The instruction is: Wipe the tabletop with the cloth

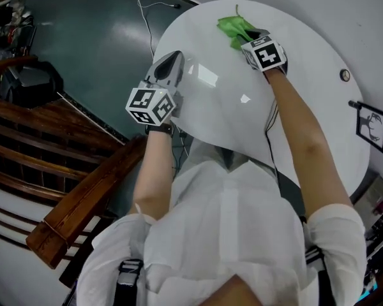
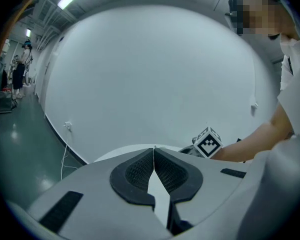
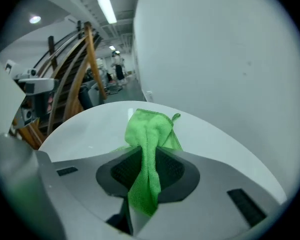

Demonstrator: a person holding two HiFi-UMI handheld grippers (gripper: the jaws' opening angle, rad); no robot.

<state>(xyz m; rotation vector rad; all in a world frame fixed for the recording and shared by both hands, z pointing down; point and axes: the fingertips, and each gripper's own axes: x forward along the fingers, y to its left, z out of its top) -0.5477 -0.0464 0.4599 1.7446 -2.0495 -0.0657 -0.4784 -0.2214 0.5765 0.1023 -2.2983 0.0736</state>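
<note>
A round white tabletop (image 1: 306, 88) fills the middle of the head view. A green cloth (image 1: 236, 29) lies on its far side, pinched by my right gripper (image 1: 250, 38), which is shut on it. In the right gripper view the cloth (image 3: 147, 154) runs as a folded strip between the jaws and spreads on the table (image 3: 90, 129) beyond them. My left gripper (image 1: 169, 65) hovers at the table's left edge, shut with nothing in it; in the left gripper view (image 2: 153, 156) its pads meet at the tips.
A wooden staircase railing (image 1: 83, 196) runs below the table's left side. A cable (image 1: 147, 24) trails on the dark green floor. A small round fitting (image 1: 345, 75) sits near the table's right edge, and a framed deer picture (image 1: 372, 126) hangs beyond it.
</note>
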